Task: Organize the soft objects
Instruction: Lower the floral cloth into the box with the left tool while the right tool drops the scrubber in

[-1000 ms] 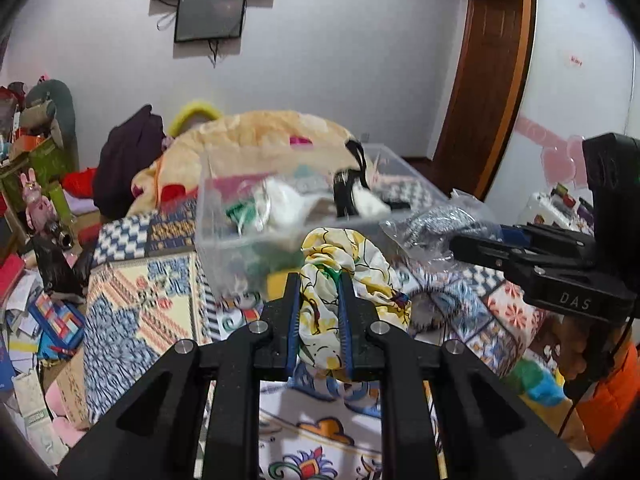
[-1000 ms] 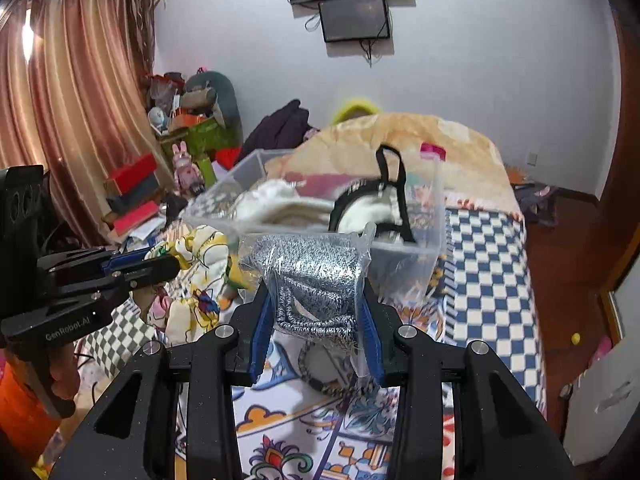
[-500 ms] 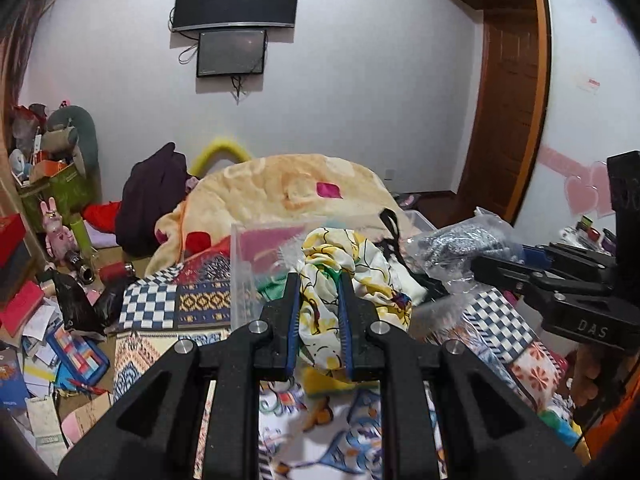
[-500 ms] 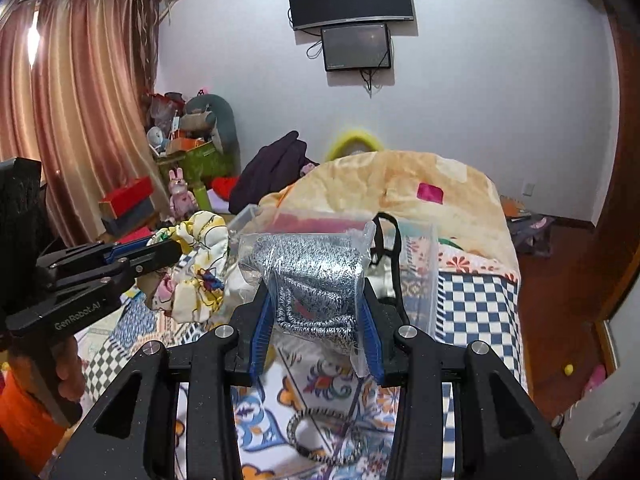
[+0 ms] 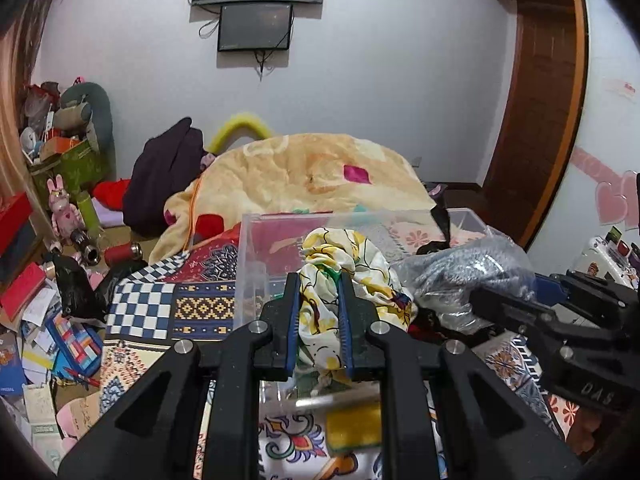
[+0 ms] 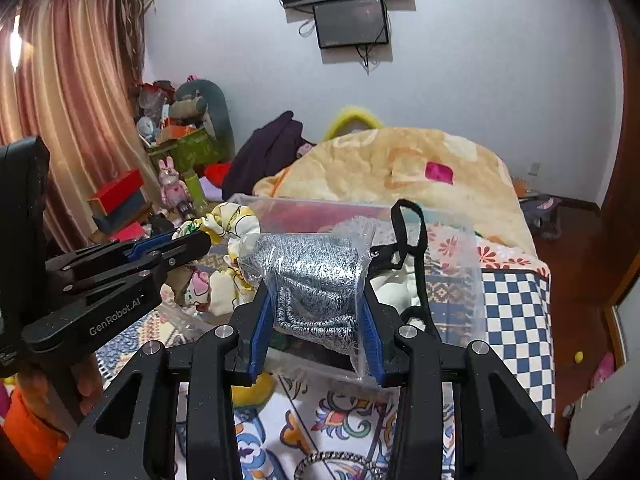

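Observation:
My left gripper [image 5: 319,292] is shut on a yellow and white printed cloth [image 5: 344,264] and holds it over the near edge of a clear plastic bin [image 5: 250,256]. My right gripper [image 6: 316,300] is shut on a clear bag of grey knit fabric [image 6: 316,272] and holds it above the same bin [image 6: 460,248]. A black strap [image 6: 412,240] and white fabric lie in the bin. The left gripper and its cloth [image 6: 224,224] show at the left of the right wrist view. The right gripper and bag [image 5: 472,272] show at the right of the left wrist view.
The bin sits on a bed with a patterned cover [image 5: 172,308]. A beige blanket [image 5: 320,176] is heaped behind it. A yellow sponge [image 5: 352,424] lies on the cover below the left gripper. A bracelet [image 6: 336,468] lies on the cover. Clutter [image 5: 52,280] fills the floor to the left.
Both grippers have risen and moved forward with their loads, so each now hangs over the bin rather than in front of it.

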